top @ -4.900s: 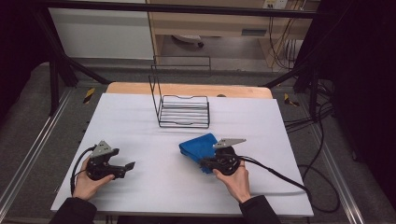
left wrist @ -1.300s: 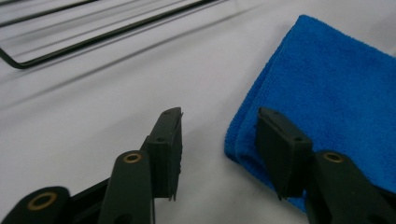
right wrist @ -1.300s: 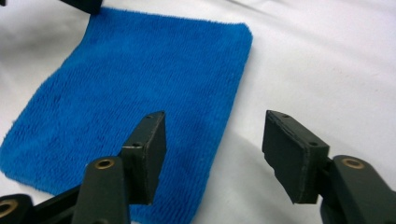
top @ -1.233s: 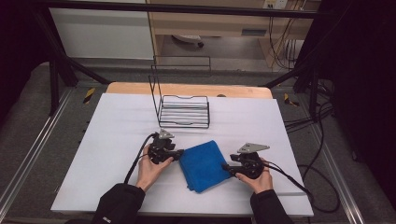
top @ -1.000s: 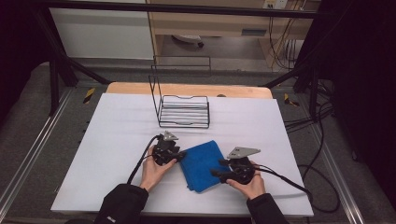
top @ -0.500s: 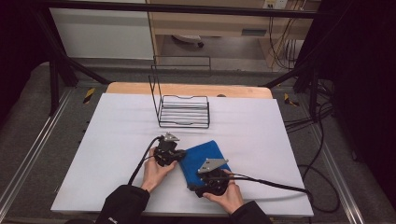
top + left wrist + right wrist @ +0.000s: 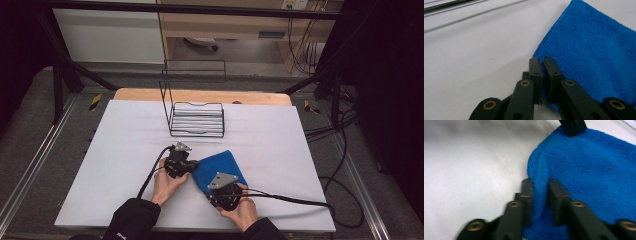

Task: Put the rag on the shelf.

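Observation:
A blue cloth (image 7: 220,167) lies on the white table cover, in front of the wire rack. My left gripper (image 7: 192,167) is at the cloth's left corner. In the left gripper view its jaws (image 7: 542,63) have just been closing and stand almost together, pinching the cloth's (image 7: 594,50) edge. My right gripper (image 7: 212,192) is at the near corner. Its jaws (image 7: 541,186) have just been closing and squeeze a raised fold of cloth (image 7: 594,170) between them. A fingertip of the left gripper (image 7: 572,126) rests on the cloth's far edge in the right gripper view.
A black wire rack (image 7: 196,120) stands behind the cloth, mid-table. The white cover (image 7: 100,165) stretches wide to the left and right. A wooden strip (image 7: 200,95) runs along the far edge. The right gripper's cable (image 7: 300,200) trails off to the right.
My right gripper moved left from the cloth's right side to its near corner and closed on a fold. The left hand stayed at the left corner.

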